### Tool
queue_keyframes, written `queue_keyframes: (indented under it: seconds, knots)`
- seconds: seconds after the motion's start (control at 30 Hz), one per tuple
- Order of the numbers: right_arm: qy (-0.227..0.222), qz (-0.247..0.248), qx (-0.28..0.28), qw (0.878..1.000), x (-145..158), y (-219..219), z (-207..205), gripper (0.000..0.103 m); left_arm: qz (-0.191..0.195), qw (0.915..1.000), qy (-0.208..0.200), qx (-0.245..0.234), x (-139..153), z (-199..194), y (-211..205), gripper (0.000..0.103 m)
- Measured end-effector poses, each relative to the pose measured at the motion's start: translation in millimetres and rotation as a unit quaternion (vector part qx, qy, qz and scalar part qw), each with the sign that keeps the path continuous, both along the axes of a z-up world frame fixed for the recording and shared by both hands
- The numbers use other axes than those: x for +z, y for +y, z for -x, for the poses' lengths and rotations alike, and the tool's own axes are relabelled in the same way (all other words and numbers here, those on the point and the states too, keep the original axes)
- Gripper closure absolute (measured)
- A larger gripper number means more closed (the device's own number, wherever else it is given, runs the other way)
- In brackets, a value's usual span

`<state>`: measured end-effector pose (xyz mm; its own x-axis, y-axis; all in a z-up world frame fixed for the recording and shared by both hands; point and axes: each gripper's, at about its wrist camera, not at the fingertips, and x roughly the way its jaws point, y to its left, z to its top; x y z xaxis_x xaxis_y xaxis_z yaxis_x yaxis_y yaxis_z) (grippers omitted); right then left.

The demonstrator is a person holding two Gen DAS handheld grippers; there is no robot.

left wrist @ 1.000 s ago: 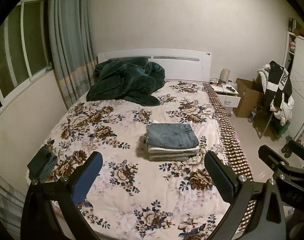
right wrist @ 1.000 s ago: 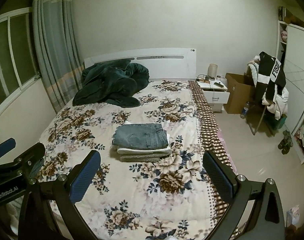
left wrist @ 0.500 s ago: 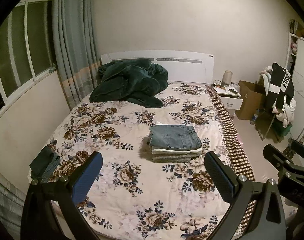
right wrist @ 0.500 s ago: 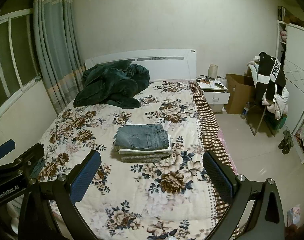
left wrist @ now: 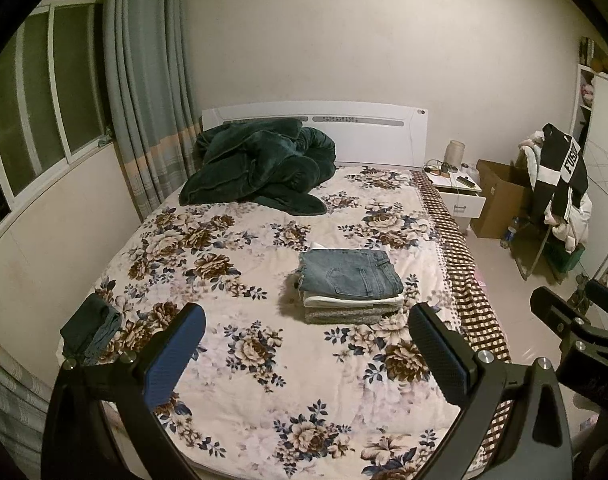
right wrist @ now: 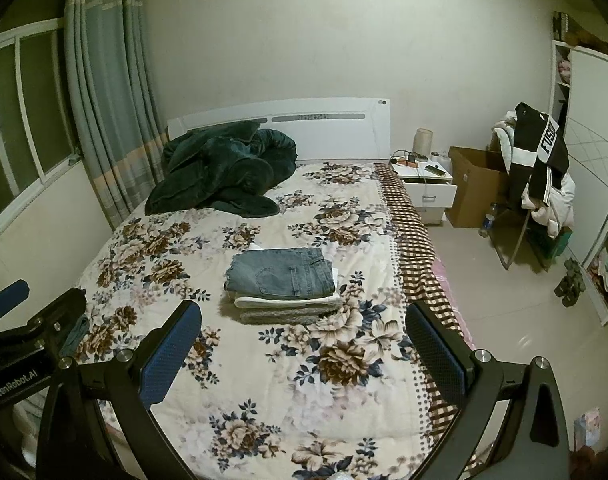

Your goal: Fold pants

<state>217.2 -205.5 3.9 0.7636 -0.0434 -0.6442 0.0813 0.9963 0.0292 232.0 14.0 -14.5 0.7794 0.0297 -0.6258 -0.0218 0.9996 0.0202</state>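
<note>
Folded jeans top a stack mid-bed, nearer its right edge, long axis crosswise, waistband toward that edge, while left tongs and right tongs hover spread wide, empty.

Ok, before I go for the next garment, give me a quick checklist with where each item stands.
1. Left gripper open, empty: ok.
2. Right gripper open, empty: ok.
3. Jeans folded, on top of the stack: ok.
4. Stack square, not leaning: ok.
5. Next garment: dark bundle at the bed's left edge, unfolded; whether it is pants: cannot tell.
6. Bedspread bare in front of the stack for folding: ok.
</note>
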Motion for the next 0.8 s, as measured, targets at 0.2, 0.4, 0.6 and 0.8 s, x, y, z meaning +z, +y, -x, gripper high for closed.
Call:
queue_keyframes:
  seconds: [0.2, 0.4, 0.6, 0.8]
  knots:
    - [0.003, 0.003, -0.001, 1.000, 4.3, 0.5, 2.7, 0.000, -0.001, 1.0000, 0.001, 0.001, 1.2, -0.9, 0.3, 0.000]
    - [0.002, 0.002, -0.003, 1.000, 5.0, 0.3, 4.3, 0.000, -0.001, 1.0000, -0.001, 0.005, 2.4, -0.7, -0.2, 0.000]
    - [0.002, 0.003, -0.003, 1.000, 4.4, -0.7, 5.8, 0.000, -0.003, 1.0000, -0.002, 0.003, 2.2, -1.1, 0.8, 0.000]
    - [0.001, 0.001, -0.005, 1.000, 4.5, -1.9, 7.7, 0.000, -0.007, 0.9998, -0.019, 0.004, 4.5, 6.0, 1.8, 0.000]
